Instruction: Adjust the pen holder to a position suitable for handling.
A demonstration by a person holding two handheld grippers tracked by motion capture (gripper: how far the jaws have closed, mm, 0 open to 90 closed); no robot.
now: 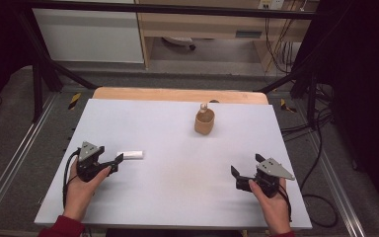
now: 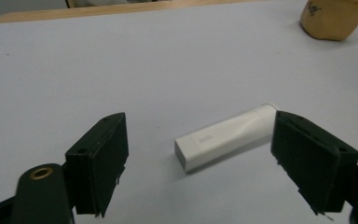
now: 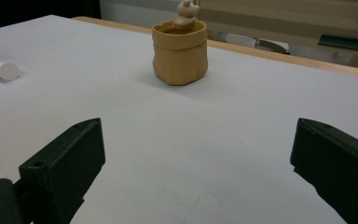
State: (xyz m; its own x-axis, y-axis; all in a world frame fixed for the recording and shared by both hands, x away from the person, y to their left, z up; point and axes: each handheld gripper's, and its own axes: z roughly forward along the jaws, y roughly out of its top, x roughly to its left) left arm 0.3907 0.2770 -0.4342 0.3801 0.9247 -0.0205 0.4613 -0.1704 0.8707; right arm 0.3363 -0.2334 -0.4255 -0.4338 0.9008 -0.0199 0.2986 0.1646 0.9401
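The high view looks forward and down over the whole table (image 1: 177, 197). Each gripper view sits low, near the tabletop, looking along it. All three share the white tube (image 2: 223, 135) and tan pot (image 3: 180, 51).

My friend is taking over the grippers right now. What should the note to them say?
Left gripper: open, jaws either side of the white tube, which lies flat on the table. One jaw is at the tube's round end; no grip yet.
Right gripper: open, holding nothing, low over the table's near right part.
Tan pot: upright towards the far side, a small pale figure poking out of its top.
Done: left gripper lined up on the tube.
Left: probably close on the tube and lift it.
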